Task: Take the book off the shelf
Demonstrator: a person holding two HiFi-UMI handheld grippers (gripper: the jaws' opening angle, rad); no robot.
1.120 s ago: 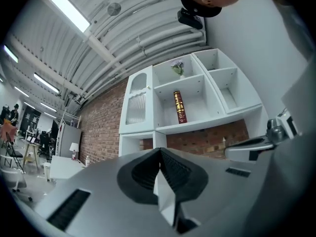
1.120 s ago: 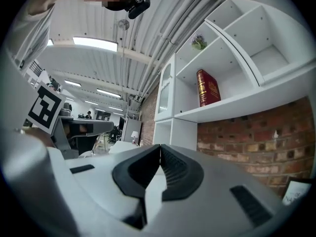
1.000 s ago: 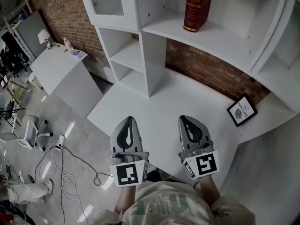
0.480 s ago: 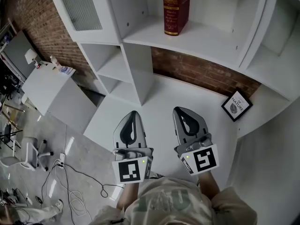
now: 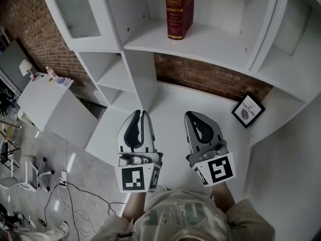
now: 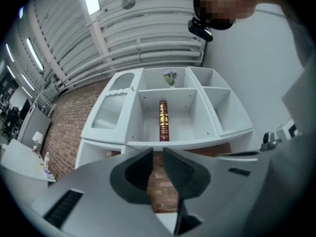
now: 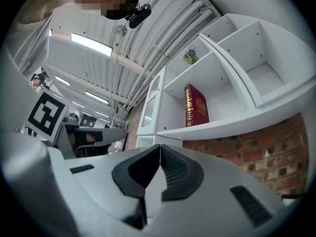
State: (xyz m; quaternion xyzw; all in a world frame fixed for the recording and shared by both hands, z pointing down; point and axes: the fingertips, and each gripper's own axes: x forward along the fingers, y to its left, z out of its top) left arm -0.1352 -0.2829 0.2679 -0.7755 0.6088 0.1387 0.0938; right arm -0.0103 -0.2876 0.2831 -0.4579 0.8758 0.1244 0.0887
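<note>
A dark red book with gold lettering stands upright on the white shelf, alone in the middle compartment. The book shows spine-on in the left gripper view and at an angle in the right gripper view. Both grippers hang low over the white desk, well short of the shelf. My left gripper is just opening: a narrow slit shows between its jaws, with nothing in it. My right gripper is shut with its tips touching, and holds nothing.
A small black framed picture leans at the desk's back right. A brick wall shows under the shelf. A frosted cabinet door is at upper left. A low white cabinet and floor cables lie to the left.
The view has swung so the shelf and book sit more central and nearer. Both grippers rose slightly toward the shelf. The left jaws, closed before, now show a thin gap.
</note>
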